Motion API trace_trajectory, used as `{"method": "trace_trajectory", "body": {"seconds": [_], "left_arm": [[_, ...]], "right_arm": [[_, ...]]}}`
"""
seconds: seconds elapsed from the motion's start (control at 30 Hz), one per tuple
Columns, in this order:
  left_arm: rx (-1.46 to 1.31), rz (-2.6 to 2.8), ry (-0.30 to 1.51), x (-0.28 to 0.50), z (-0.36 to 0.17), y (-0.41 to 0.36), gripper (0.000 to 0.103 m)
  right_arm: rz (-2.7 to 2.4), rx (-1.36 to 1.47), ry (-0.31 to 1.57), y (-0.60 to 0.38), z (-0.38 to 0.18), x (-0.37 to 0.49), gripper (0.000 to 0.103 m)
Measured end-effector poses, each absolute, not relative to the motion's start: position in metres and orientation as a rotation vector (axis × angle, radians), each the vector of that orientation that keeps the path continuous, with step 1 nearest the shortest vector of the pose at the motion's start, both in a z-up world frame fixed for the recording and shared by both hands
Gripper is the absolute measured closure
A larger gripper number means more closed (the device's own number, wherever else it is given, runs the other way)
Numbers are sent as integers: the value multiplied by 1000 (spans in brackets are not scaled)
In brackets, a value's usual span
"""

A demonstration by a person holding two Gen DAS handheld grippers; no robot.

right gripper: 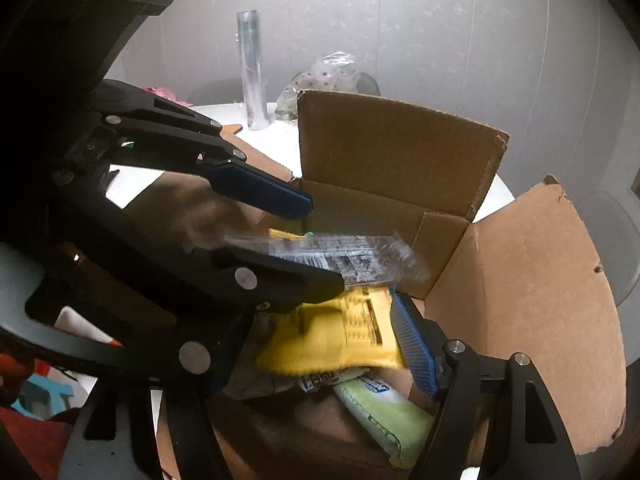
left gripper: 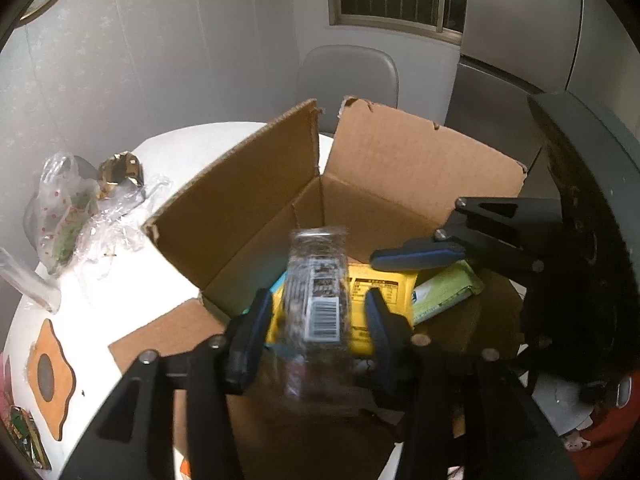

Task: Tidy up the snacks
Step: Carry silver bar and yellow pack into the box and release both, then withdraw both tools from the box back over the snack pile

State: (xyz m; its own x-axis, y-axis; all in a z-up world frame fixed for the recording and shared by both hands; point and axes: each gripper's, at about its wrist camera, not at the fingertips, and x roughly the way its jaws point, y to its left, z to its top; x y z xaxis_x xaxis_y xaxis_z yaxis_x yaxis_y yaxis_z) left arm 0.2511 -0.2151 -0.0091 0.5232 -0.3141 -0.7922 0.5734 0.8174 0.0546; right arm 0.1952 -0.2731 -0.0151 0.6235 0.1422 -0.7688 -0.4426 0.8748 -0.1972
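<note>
An open cardboard box (left gripper: 360, 184) stands on the white table; it also shows in the right wrist view (right gripper: 532, 264). Inside lie a yellow snack pack (left gripper: 384, 288) (right gripper: 332, 340) and a pale green pack (left gripper: 444, 292) (right gripper: 384, 416). My left gripper (left gripper: 318, 312) is open over the box; a clear snack packet with a barcode (left gripper: 320, 292) (right gripper: 344, 256) is blurred between its fingers, apart from the pads. My right gripper (right gripper: 320, 344) is open over the box, and its fingers (left gripper: 420, 254) show in the left wrist view.
Crumpled clear bags (left gripper: 68, 208) and a gold wrapper (left gripper: 120, 172) lie at the table's far left. A wooden coaster (left gripper: 48, 376) sits at the near left. A clear plastic roll (right gripper: 252, 68) stands behind the box. A grey chair (left gripper: 348, 76) is beyond the table.
</note>
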Motion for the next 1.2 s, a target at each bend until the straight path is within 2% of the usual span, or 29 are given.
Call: {"method": "trace_trajectory", "body": {"seconds": [0.23, 0.57, 0.7, 0.93, 1.2], "left_arm": [[312, -519, 817, 236, 7, -203, 49], [204, -436, 656, 176, 48, -135, 27], [155, -380, 617, 149, 50, -97, 25], [117, -266, 617, 106, 14, -40, 25], [22, -204, 706, 85, -62, -2, 25]], "right_arm": [[325, -381, 815, -276, -4, 178, 33], [327, -381, 673, -253, 33, 117, 33], [379, -377, 607, -226, 42, 88, 33], [491, -374, 565, -172, 26, 54, 33], [538, -339, 630, -144, -35, 55, 33]]}}
